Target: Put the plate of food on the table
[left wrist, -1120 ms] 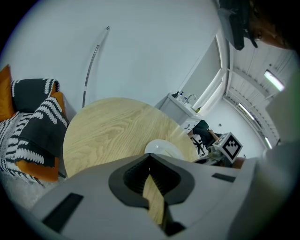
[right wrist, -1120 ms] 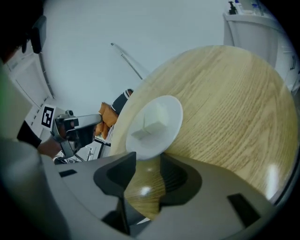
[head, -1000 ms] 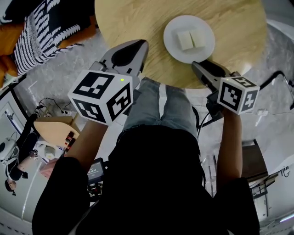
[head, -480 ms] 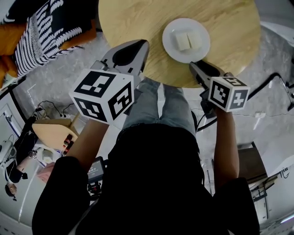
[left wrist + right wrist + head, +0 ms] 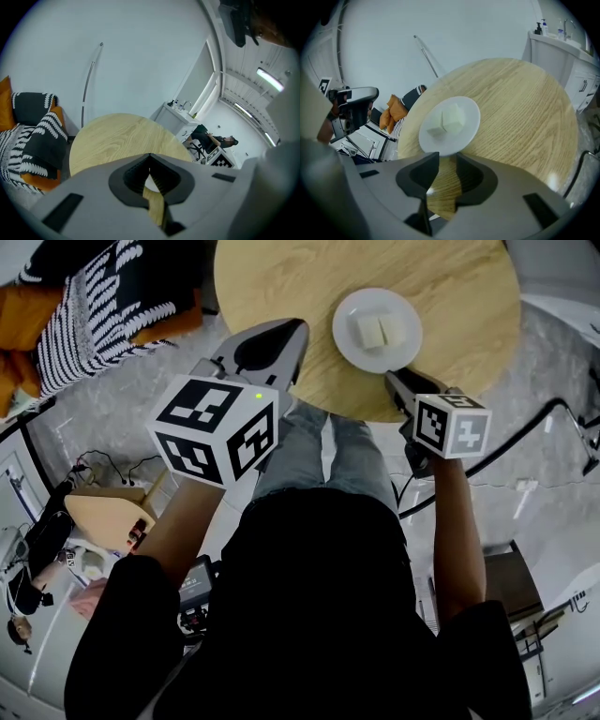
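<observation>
A white plate [image 5: 378, 330] with two pale food blocks [image 5: 374, 330] rests on the round wooden table [image 5: 281, 277], near its front edge. My right gripper [image 5: 394, 379] hovers just short of the plate's near rim. Its jaws are closing with only bare table showing between them. In the right gripper view the plate [image 5: 450, 124] and the food blocks [image 5: 451, 118] lie just beyond the right gripper [image 5: 447, 157]. My left gripper [image 5: 286, 326] hangs over the table's near left edge, shut and empty; in the left gripper view the left gripper [image 5: 150, 155] shows its tips meeting.
Striped and orange cushions [image 5: 84, 315] lie to the table's left. The person's legs [image 5: 323, 456] stand against the table's front edge. A wooden stool [image 5: 103, 512] and cables are on the floor at left. A white sink cabinet [image 5: 562, 42] stands behind the table.
The plate stays put on the table. The right gripper's cube has shifted left and nearer to the table edge. The left gripper has hardly moved.
</observation>
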Available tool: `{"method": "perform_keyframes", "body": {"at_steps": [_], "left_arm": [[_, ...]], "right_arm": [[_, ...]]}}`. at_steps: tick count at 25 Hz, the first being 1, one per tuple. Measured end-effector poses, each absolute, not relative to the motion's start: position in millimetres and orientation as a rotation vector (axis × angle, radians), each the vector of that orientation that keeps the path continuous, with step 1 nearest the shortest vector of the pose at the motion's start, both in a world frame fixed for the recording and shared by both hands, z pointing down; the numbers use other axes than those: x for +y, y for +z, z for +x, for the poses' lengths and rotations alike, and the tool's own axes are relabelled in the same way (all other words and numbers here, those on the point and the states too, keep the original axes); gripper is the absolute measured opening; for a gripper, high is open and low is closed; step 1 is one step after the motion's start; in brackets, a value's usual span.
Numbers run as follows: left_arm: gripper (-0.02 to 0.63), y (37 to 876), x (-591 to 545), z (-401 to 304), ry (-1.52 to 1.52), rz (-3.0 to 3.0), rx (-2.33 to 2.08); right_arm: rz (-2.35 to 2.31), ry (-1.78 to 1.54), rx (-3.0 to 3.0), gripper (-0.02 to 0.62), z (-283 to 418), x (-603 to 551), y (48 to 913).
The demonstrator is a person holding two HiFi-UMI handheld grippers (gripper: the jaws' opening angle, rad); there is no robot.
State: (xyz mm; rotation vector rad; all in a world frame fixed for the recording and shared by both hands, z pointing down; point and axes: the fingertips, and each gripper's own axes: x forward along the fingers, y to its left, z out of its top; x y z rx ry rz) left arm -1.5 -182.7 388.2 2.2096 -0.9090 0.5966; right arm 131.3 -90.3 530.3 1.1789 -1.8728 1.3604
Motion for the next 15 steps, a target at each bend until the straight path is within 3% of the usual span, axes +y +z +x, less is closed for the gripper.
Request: {"method": "perform_keyframes", "body": {"at_steps": [15], "left_arm": [[0.006, 340, -178, -9, 0.533, 2.27, -0.988]], "right_arm": [[1.169, 1.287, -1.818, 0.076, 133, -85, 535]]}}
